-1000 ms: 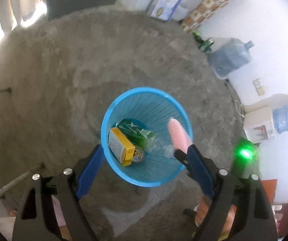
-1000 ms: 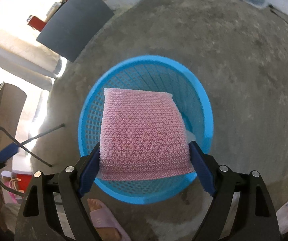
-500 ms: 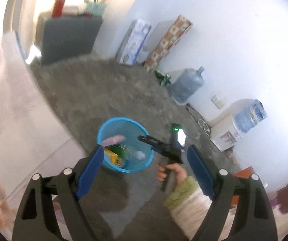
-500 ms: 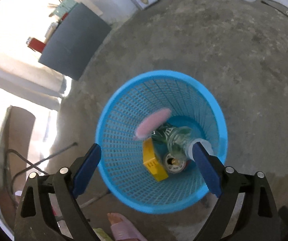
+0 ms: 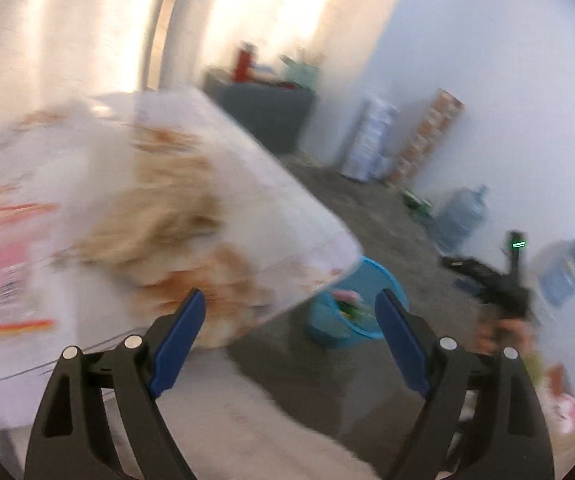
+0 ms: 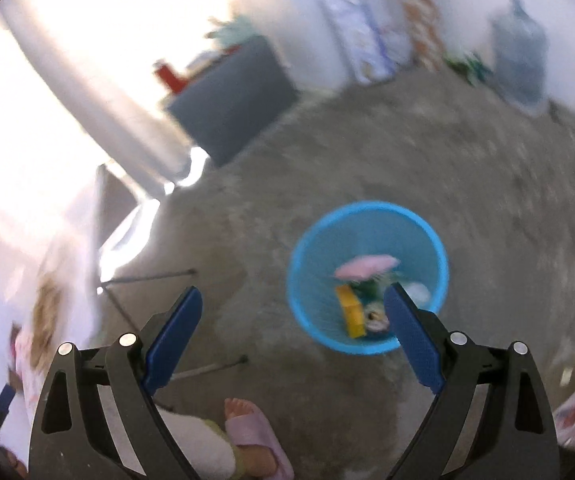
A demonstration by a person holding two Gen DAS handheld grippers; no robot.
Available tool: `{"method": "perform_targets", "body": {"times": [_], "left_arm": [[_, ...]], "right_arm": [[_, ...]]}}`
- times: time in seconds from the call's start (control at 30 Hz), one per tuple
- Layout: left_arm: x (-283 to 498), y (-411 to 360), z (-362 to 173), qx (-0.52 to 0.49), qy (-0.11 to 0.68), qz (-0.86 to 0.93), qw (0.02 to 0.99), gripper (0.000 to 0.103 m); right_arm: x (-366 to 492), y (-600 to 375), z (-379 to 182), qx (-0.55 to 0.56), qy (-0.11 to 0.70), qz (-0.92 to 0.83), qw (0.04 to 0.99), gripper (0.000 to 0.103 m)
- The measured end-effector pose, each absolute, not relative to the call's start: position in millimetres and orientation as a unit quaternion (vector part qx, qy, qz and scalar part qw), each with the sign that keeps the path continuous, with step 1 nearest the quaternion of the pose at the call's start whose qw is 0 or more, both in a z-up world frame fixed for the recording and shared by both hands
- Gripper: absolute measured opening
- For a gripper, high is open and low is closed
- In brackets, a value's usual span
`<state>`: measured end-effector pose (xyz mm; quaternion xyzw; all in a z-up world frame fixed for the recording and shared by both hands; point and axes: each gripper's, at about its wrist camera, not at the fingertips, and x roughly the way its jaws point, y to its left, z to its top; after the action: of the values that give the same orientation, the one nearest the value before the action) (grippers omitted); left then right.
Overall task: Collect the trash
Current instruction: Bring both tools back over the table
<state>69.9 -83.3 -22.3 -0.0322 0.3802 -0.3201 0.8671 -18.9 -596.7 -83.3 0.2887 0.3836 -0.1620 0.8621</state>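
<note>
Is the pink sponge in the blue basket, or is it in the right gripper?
In the basket. The pink sponge lies inside the blue basket; the right gripper is open and empty.

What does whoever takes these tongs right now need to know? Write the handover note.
Left tongs: open, nothing between them, aimed across the corner of the patterned tabletop.
Right tongs: open, nothing held, above the floor beside the blue basket.
In the basket: pink sponge on top, yellow box, a clear bottle and a can, both blurred.
Done: the sponge is binned.
Left: check the table for more trash; the picture is too blurred to tell what lies there.
</note>
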Motion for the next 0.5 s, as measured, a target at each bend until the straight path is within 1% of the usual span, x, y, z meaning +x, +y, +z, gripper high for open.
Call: {"method": "perform_targets", "body": {"times": [0.1,0.13,0.23,0.33,0.5], "left_arm": [[71.5,-65.0,-32.6,-0.039,0.395,-0.300,0.867,0.085],[70.6,-57.1,-34.6,-0.042,0.397,-0.291,0.869,0.085],[65.9,-40.5,-32.3,-0.034,0.372,-0.260,0.890,0.085],[63.2,-13.9,-29.9,-0.046,0.351,-0.226,0.907,0.085],[66.8,44.2,-34.7,-0.088,0.345,-0.166,0.920,0.085]], "right_arm": [[3.8,-556.2,-52.0,0.243,0.382,-0.124,0.883,0.091],[15.0,-535.9,-38.0,0.224,0.379,-0.106,0.891,0.093],[41.6,-484.5,-14.8,0.178,0.381,-0.062,0.905,0.095],[67.6,-428.2,-9.7,0.123,0.401,-0.028,0.907,0.095],[96.2,-350.4,-24.4,0.055,0.440,0.003,0.896,0.095]]}}
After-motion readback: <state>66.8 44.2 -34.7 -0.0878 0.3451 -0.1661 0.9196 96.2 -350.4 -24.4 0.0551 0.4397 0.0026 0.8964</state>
